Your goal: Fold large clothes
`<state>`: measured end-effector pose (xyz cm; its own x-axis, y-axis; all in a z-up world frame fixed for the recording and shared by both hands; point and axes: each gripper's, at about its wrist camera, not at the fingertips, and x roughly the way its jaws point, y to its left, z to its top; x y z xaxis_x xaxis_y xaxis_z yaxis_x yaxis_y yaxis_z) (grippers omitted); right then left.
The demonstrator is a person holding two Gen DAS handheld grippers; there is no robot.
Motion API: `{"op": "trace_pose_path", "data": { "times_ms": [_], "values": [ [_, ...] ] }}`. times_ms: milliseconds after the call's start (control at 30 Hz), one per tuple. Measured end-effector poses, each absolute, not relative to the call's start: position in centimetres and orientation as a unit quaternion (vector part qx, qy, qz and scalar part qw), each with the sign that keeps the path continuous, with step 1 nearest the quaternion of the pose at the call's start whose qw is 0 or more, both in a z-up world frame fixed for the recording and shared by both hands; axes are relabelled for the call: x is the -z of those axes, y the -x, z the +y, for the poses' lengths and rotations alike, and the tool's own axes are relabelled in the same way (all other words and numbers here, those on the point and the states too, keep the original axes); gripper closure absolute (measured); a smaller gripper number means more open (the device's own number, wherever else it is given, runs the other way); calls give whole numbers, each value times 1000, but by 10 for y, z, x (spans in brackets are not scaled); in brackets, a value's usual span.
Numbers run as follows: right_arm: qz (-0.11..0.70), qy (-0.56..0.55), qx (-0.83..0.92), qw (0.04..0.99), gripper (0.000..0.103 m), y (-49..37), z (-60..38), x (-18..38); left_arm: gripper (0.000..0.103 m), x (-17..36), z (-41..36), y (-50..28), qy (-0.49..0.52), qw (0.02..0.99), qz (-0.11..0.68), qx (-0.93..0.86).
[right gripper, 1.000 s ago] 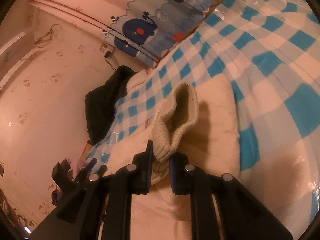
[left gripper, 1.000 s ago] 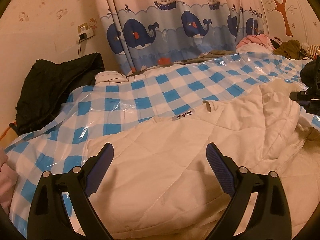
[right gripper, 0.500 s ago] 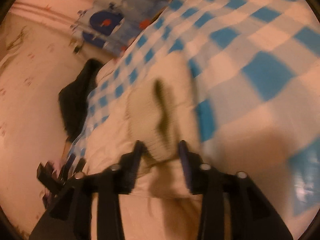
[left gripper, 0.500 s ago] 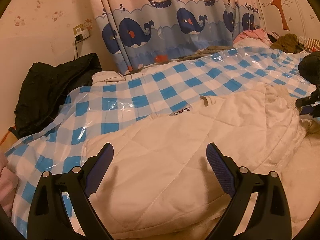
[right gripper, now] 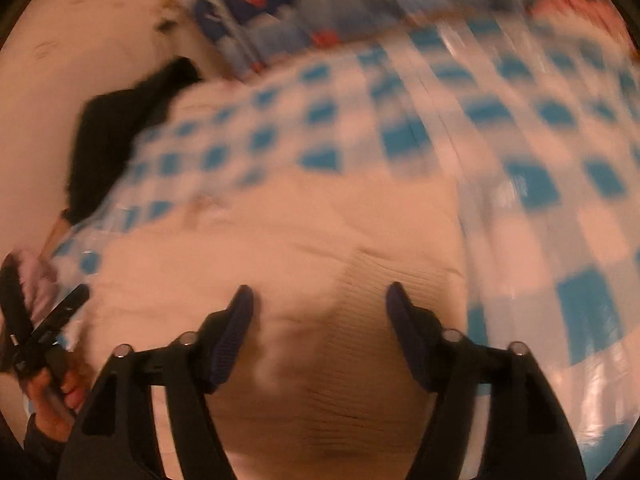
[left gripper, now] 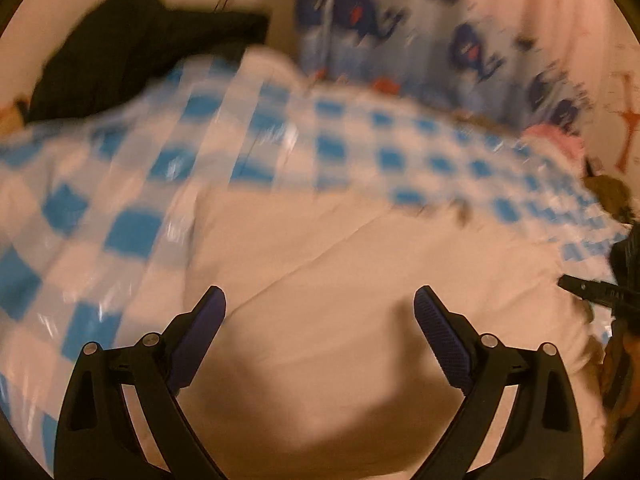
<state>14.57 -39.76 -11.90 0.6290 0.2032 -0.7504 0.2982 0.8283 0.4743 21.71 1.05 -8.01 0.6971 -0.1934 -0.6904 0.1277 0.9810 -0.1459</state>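
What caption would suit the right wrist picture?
Right gripper opening above the knit cuff of a cream garment on a blue-checked sheet.

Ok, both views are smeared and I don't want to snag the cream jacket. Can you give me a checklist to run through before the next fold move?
1. Right claw free of the ribbed cuff: ok. Its jaws are opening and the cuff lies under the gap, not pinched.
2. Left claw empty: ok. It is wide open over the cream jacket.
3. Jacket lying on the blue checked sheet: ok.
4. Jacket flat and smooth: cannot tell, both views are blurred.
5. Collar and hem edges located: cannot tell, too blurred.
6. Black garment apart from the jacket: ok, it sits at the far edge by the wall.
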Motion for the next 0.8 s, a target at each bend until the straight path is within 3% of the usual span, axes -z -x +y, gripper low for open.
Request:
{"op": "trace_pose_path", "data": {
  "times_ms": [33, 67, 267, 400, 533, 600, 767, 800],
  "values": [
    [425, -322, 26, 846, 55, -141, -407, 122, 11, 89, 13, -221, 53, 912, 396, 93],
    [425, -327, 29, 844, 56, -139, -410, 118, 11, 91, 15, -222, 58, 910, 400, 93],
    [374, -223, 19, 900, 48, -135, -377, 56, 11, 62, 25, -211, 69, 925, 364, 86],
    [465, -209, 26, 860, 48, -158, -372, 102, 11, 87, 35, -226, 72, 901, 423, 57],
    [471, -231, 13, 851, 48, -158, -384, 114, 7, 110, 46, -232, 131, 871, 467, 82],
    [467, -237, -3, 852, 45, -151, -385, 99, 7, 92, 53, -222, 132, 866, 477, 76],
    [420, -266, -34, 867, 17, -56, -406, 43, 7, 17, 95, -144, 96, 892, 432, 90],
    [418, -273, -35, 866, 17, -45, -407, 40, 7, 10, 106, -131, 96, 892, 431, 92]
  ]
}}
